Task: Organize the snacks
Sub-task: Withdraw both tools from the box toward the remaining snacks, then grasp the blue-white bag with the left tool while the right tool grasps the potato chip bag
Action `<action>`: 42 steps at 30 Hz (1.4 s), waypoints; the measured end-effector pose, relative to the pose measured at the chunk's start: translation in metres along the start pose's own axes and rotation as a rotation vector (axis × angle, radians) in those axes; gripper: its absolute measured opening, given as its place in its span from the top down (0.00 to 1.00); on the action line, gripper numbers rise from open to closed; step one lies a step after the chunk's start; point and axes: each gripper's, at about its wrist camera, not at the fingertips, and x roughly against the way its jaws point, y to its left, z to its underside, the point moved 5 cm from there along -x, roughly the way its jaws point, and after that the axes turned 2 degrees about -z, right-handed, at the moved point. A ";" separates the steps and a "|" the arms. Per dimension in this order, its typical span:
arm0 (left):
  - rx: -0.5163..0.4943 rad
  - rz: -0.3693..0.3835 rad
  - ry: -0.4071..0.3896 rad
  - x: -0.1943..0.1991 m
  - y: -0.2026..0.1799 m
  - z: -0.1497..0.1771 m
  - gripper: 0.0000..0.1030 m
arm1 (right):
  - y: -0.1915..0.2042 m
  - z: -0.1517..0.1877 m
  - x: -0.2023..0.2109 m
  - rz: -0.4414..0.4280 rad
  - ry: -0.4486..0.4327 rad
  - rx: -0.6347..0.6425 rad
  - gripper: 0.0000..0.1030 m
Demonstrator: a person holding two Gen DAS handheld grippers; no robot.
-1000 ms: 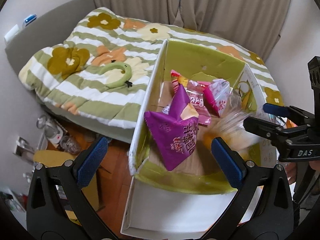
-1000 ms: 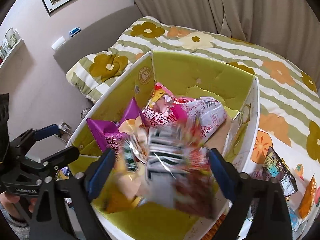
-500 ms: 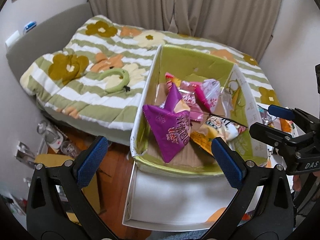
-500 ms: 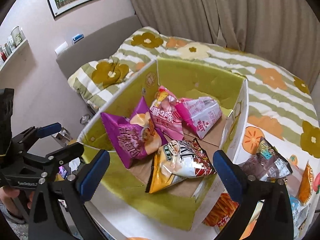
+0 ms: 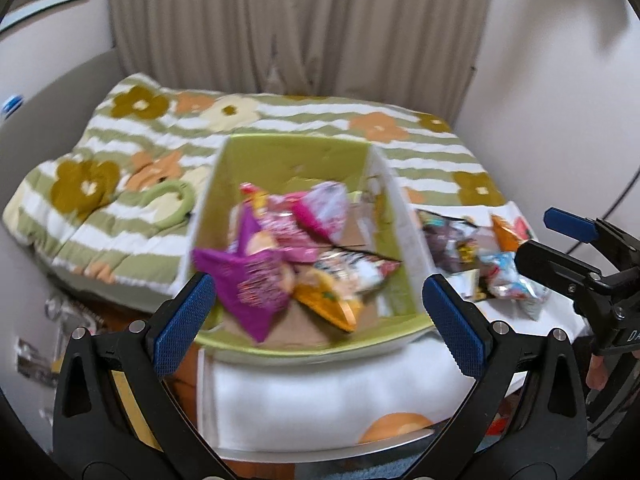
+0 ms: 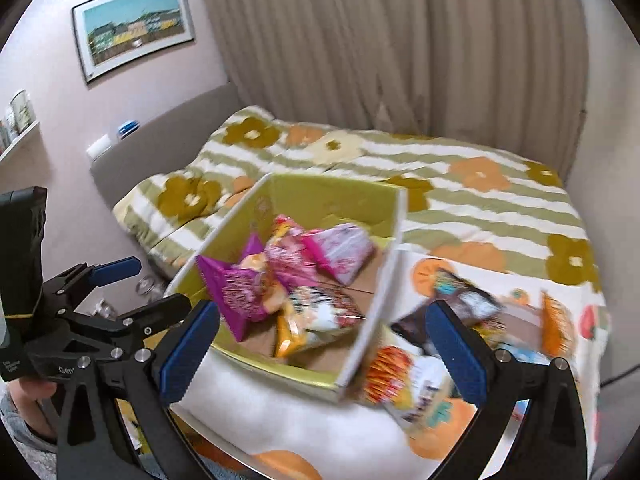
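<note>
1. Left wrist view: left gripper [image 5: 318, 308] spread wide, nothing between the pads. Held back from and above the near wall of the green box [image 5: 296, 152], which stands on the flowered bedcover [image 5: 132, 152]. Inside the box: purple bag [image 5: 244, 284], pink bags [image 5: 304, 216], yellow bag [image 5: 340, 280]. Loose snack bags [image 5: 480, 256] lying outside, just beside the box's right wall. Right gripper visible at the frame's right edge.

2. Right wrist view: right gripper [image 6: 320, 344] likewise fully spread and empty, hovering over the box's near right corner and the loose bags [image 6: 404, 376] on the cover. Dark bag [image 6: 452, 300] nearest the far pad. Picture blurred; print on the bags unreadable.

3. Step in hand, as judged: between picks, with several bags boxed and several left outside.

4. Next move, as judged: lower the right gripper onto one loose bag, pinch a crimped edge or corner rather than the puffed middle, lift clear of the box wall, release inside.
</note>
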 end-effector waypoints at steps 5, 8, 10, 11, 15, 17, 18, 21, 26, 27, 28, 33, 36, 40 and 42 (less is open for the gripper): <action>-0.048 0.065 0.000 -0.005 -0.051 -0.005 0.00 | -0.045 0.012 0.038 0.099 -0.028 -0.050 0.00; -0.070 0.087 0.001 -0.009 -0.085 -0.007 0.00 | -0.081 0.022 0.058 0.138 -0.038 -0.104 0.00; -0.071 0.110 0.011 -0.015 -0.109 -0.009 0.00 | -0.111 0.029 0.072 0.166 -0.040 -0.150 0.00; -0.071 0.127 0.020 -0.019 -0.125 -0.009 0.00 | -0.122 0.031 0.077 0.172 -0.038 -0.167 0.00; -0.090 0.145 0.047 -0.034 -0.179 -0.009 0.00 | -0.173 0.048 0.099 0.201 -0.029 -0.229 0.00; -0.088 0.162 0.064 -0.043 -0.206 -0.007 0.00 | -0.198 0.056 0.109 0.215 -0.022 -0.256 0.00; -0.088 0.167 0.071 -0.047 -0.217 -0.006 0.00 | -0.209 0.060 0.112 0.212 -0.018 -0.273 0.00; -0.095 0.170 0.103 -0.064 -0.251 -0.002 0.00 | -0.236 0.073 0.116 0.211 -0.004 -0.324 0.00; -0.066 0.169 0.166 -0.101 -0.286 0.009 0.00 | -0.282 0.098 0.112 0.191 0.017 -0.424 0.00; -0.055 0.173 0.188 -0.111 -0.292 0.012 0.00 | -0.287 0.103 0.109 0.181 0.023 -0.441 0.00; -0.047 0.178 0.204 -0.120 -0.296 0.015 0.00 | -0.290 0.107 0.106 0.171 0.030 -0.449 0.00; -0.005 0.201 0.305 -0.167 -0.312 0.032 0.00 | -0.306 0.130 0.077 0.110 0.086 -0.482 0.00; -0.027 0.193 0.343 -0.190 -0.320 0.040 0.00 | -0.308 0.142 0.060 0.087 0.113 -0.513 0.00; -0.055 0.178 0.386 -0.214 -0.326 0.051 0.01 | -0.310 0.158 0.046 0.095 0.121 -0.523 0.00; -0.070 0.174 0.400 -0.225 -0.327 0.054 0.01 | -0.312 0.165 0.039 0.085 0.117 -0.552 0.00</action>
